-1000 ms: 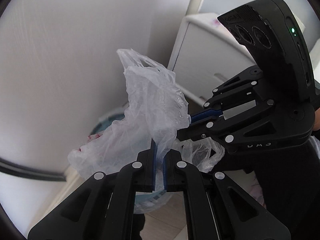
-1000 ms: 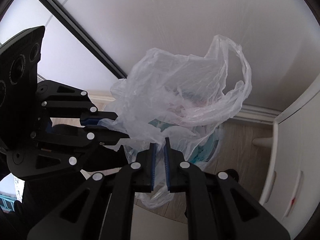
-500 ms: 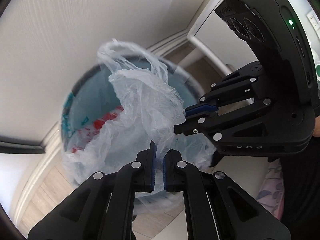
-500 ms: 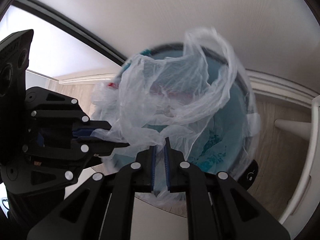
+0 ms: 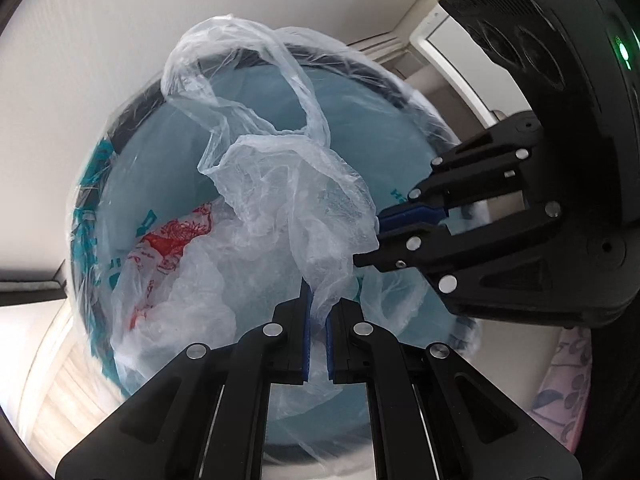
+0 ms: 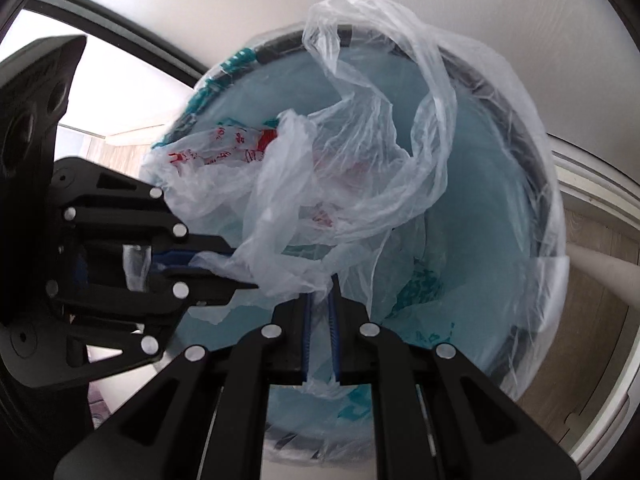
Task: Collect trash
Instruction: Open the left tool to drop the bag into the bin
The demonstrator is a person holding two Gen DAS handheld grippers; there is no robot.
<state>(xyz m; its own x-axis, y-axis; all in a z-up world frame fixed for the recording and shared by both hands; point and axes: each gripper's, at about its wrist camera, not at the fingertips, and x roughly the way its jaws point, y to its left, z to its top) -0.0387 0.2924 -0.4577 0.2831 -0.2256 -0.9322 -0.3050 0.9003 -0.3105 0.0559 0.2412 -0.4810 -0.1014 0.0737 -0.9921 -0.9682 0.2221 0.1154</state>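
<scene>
Two grippers — the left gripper (image 5: 316, 300) and the right gripper (image 6: 322, 286). One thin clear plastic bag (image 5: 280, 184) with two handle loops. One round bin (image 5: 360, 72) — fitted with one blue-printed liner (image 6: 420, 280). One red-printed bag (image 5: 172, 240) inside, at the left.

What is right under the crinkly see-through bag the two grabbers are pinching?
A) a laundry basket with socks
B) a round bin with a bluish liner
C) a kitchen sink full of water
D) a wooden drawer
B: the clear plastic bag, pinched by the left gripper and the right gripper, hangs over a round bin with a bluish liner.
</scene>
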